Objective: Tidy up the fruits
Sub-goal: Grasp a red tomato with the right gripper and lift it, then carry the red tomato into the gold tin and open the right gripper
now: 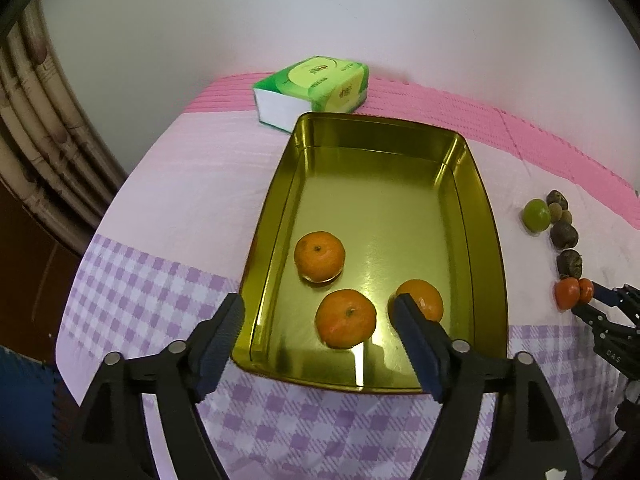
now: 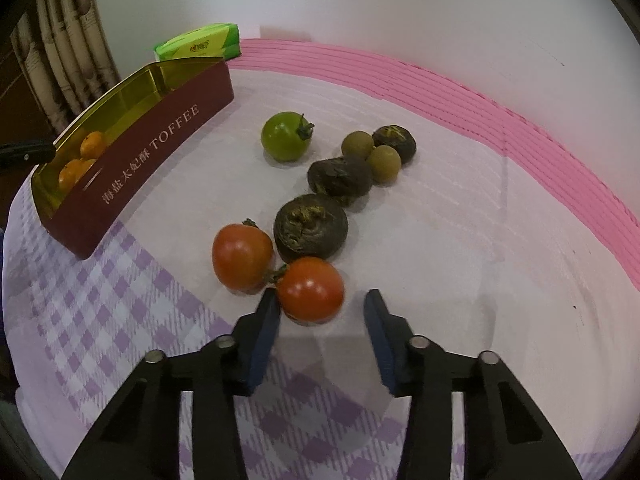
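Fruits are split between two places: three oranges already lie in the gold tin (image 1: 486, 216), the leftmost orange (image 1: 319, 255) near its left wall, a second orange (image 1: 345, 318) in the middle near the front, a third orange (image 1: 424, 300) to the right, partly hidden behind a finger. To the right of the tin, loose on the cloth (image 2: 460, 240), sit a green tomato (image 2: 285, 136), two small olive-brown fruits (image 2: 358, 145), three dark wrinkled fruits (image 2: 310, 227) and, nearest the camera, two red tomatoes; the left red tomato (image 2: 242, 257) touches the right red tomato (image 2: 310, 289). A green tissue pack (image 1: 316, 86) stands behind the tin. By the look of it, the oranges are done and the tomatoes are the step in hand. The left gripper (image 1: 320, 312) hangs over the tin's near end with its jaws wide apart and nothing between the pads. The right gripper (image 2: 322, 306) is set about the right red tomato: the left pad (image 2: 268, 312) touches or nearly touches its side, while the right pad (image 2: 376, 312) stands clear of it, so the jaws are apart and the fruit is not clamped. Next, I judge, the jaws must close gently on that tomato without nudging its neighbour, then lift and carry it leftward to the tin.
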Demonstrator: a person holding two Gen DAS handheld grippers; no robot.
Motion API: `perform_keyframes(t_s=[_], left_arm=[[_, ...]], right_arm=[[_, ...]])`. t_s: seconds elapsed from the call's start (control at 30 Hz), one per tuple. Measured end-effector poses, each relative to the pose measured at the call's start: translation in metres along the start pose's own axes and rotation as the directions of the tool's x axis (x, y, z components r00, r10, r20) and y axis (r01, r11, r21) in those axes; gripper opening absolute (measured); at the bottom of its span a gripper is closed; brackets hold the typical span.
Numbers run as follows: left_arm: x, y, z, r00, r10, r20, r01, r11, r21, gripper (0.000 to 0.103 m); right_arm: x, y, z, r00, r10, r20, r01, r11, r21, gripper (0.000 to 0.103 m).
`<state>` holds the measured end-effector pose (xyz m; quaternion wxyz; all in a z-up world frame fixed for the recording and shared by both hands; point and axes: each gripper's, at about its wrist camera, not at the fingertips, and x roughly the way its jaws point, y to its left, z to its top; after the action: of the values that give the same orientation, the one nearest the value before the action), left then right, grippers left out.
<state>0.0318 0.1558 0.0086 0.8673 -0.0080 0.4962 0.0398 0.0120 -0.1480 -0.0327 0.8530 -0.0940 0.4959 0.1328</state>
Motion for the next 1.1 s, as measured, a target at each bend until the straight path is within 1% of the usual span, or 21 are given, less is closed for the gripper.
perform_keyframes(t_s=[0.07,0.1,0.2,0.4,0.5,0.67,0.8,0.9,1.0,1.1], left_arm=[[-0.001,0.002,-0.002,1.0,-0.008,0.002,0.008,1.0,0.001,0.076],[-0.002,0.004,-0.004,1.0,-0.005,-0.001,0.005,1.0,0.0,0.076],[-0.002,0.008,-0.006,1.0,0.0,-0.005,0.0,1.0,-0.012,0.082],[-0.005,0.018,-0.008,1.0,0.001,0.001,-0.001,0.999,-0.039,0.082],[-0.005,0.025,-0.009,1.0,0.008,0.001,-0.008,0.998,-0.062,0.086],[-0.007,0.036,-0.01,1.0,0.005,0.001,-0.005,0.995,-0.101,0.088],[-0.008,0.043,-0.01,1.0,0.019,0.003,-0.019,0.992,-0.128,0.089],[-0.01,0.049,-0.011,1.0,0.023,0.004,-0.022,0.988,-0.151,0.09],[-0.014,0.058,-0.013,0.999,0.046,0.012,-0.043,0.983,-0.178,0.092],[-0.016,0.067,-0.016,0.999,0.048,0.011,-0.045,0.977,-0.207,0.092]], right_arm=[[0.0,0.001,0.001,1.0,0.004,-0.001,-0.004,1.0,0.003,0.037],[0.0,0.001,0.001,1.0,0.007,-0.001,-0.007,1.0,0.003,0.033],[0.0,0.002,0.002,1.0,0.001,-0.006,-0.001,1.0,0.002,0.033],[-0.008,0.004,-0.002,1.0,-0.003,-0.007,0.003,1.0,0.011,0.033],[-0.015,0.004,0.0,1.0,-0.005,0.004,0.005,1.0,0.017,0.033],[-0.034,0.011,0.014,0.999,0.02,0.05,-0.02,1.0,0.014,0.033],[-0.045,0.029,0.035,0.994,0.072,0.087,-0.071,0.997,-0.009,0.033],[-0.049,0.054,0.053,0.987,0.117,0.108,-0.112,0.992,-0.054,0.033],[-0.051,0.082,0.066,0.981,0.156,0.114,-0.145,0.985,-0.098,0.033],[-0.05,0.108,0.075,0.976,0.191,0.109,-0.175,0.974,-0.146,0.033]])
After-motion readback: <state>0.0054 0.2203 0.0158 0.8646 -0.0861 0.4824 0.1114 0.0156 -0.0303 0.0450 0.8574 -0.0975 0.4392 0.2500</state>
